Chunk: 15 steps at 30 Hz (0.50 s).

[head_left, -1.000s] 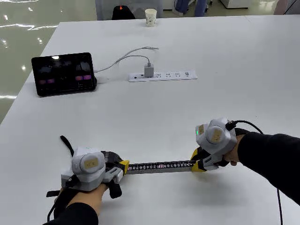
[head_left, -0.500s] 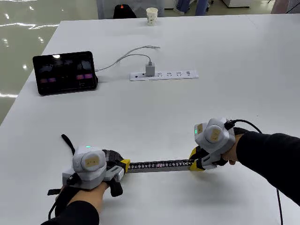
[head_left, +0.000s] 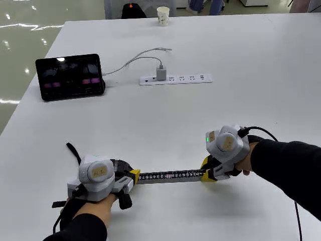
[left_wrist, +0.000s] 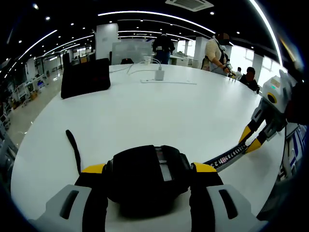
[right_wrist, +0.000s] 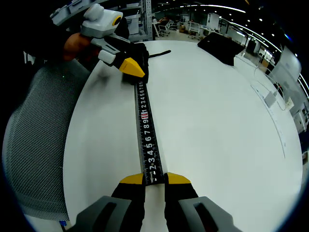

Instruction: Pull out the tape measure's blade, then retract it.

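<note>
A broad white tabletop [head_left: 225,60] carried everything, with a glossy floor [head_left: 20,40] past its far-left edge. The black tape measure case [left_wrist: 147,174] sat at the tabletop's near edge, and the left tongs [head_left: 129,187] were clenched around it, one yellow tip on each side. From the case the blade [head_left: 170,175] ran flat along the surface to the right tongs [right_wrist: 154,179], which were pinched shut on its end. A black strap [head_left: 72,153] trailed from the case on the side away from the blade.

Well beyond the case stood a dark tablet [head_left: 70,78]. A white power strip [head_left: 175,79] lay farther out, with a charger [head_left: 160,74] plugged in and a cable [head_left: 135,59] looping from it. A paper cup [head_left: 162,16] stood farthest from the case, at the opposite edge.

The left gripper view alone took in the room past the case: long ceiling lights [left_wrist: 145,13] and people [left_wrist: 217,50] beyond the tabletop's far side. The right gripper view looked back along the blade toward the case. There the printed numerals were legible, and a grey mesh surface [right_wrist: 34,145] showed off the tabletop's edge; I could not tell what it belonged to.
</note>
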Each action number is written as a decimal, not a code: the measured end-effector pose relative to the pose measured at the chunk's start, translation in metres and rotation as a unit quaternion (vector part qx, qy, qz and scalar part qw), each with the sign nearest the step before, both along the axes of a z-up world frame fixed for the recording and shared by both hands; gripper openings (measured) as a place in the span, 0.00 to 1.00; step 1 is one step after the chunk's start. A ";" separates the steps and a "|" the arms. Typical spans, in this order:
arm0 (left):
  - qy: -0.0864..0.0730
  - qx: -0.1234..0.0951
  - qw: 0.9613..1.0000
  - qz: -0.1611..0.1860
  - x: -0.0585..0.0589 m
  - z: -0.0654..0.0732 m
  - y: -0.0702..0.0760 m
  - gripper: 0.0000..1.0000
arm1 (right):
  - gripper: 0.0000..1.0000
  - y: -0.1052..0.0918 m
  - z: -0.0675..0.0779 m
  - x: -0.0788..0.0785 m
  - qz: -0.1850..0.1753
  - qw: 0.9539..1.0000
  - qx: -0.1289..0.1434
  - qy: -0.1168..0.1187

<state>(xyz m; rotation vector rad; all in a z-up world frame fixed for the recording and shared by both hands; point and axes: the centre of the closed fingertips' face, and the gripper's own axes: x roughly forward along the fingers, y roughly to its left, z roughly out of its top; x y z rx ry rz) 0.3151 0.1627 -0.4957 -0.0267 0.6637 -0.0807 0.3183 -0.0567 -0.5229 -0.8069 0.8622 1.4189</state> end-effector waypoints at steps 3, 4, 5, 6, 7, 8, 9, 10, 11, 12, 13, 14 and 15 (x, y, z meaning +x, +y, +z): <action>0.000 0.000 1.000 0.000 0.000 0.000 0.000 0.64 | 0.11 0.001 0.000 0.000 -0.001 1.000 0.001 0.001; 0.001 0.000 1.000 0.000 0.000 0.000 0.000 0.64 | 0.11 0.001 0.000 0.000 -0.001 1.000 0.001 0.000; 0.001 0.000 1.000 0.000 0.000 0.000 0.000 0.64 | 0.11 0.002 0.000 0.000 0.000 1.000 0.001 0.000; 0.001 0.000 1.000 0.000 0.000 0.000 0.000 0.64 | 0.11 0.002 0.000 0.000 0.000 1.000 0.001 0.000; 0.001 0.000 1.000 0.000 0.000 0.000 0.000 0.64 | 0.11 0.002 0.000 0.000 0.000 1.000 0.001 0.000; 0.001 0.000 1.000 0.000 0.000 0.000 0.000 0.64 | 0.11 0.003 0.000 0.000 0.000 1.000 0.002 0.000; 0.001 0.000 1.000 0.000 0.000 0.000 0.000 0.64 | 0.11 0.003 0.000 0.000 0.001 1.000 0.002 0.000; 0.001 -0.001 1.000 0.000 0.000 0.000 0.000 0.64 | 0.11 0.004 0.000 0.001 0.001 1.000 0.003 0.001; 0.001 -0.001 1.000 0.000 0.000 0.000 0.000 0.64 | 0.11 0.004 0.000 0.001 0.001 1.000 0.004 0.001; 0.001 -0.001 1.000 0.000 0.000 0.000 0.000 0.64 | 0.11 0.005 0.000 0.000 0.001 1.000 0.004 0.002; 0.001 -0.001 1.000 0.000 0.000 0.000 0.000 0.64 | 0.11 0.005 0.000 0.000 0.000 1.000 0.005 0.003; 0.002 -0.001 1.000 0.000 0.000 0.000 0.000 0.64 | 0.11 0.005 0.000 0.000 0.000 1.000 0.005 0.003; 0.001 -0.001 1.000 0.000 0.000 0.000 0.000 0.64 | 0.11 0.006 0.000 0.000 -0.001 1.000 0.005 0.003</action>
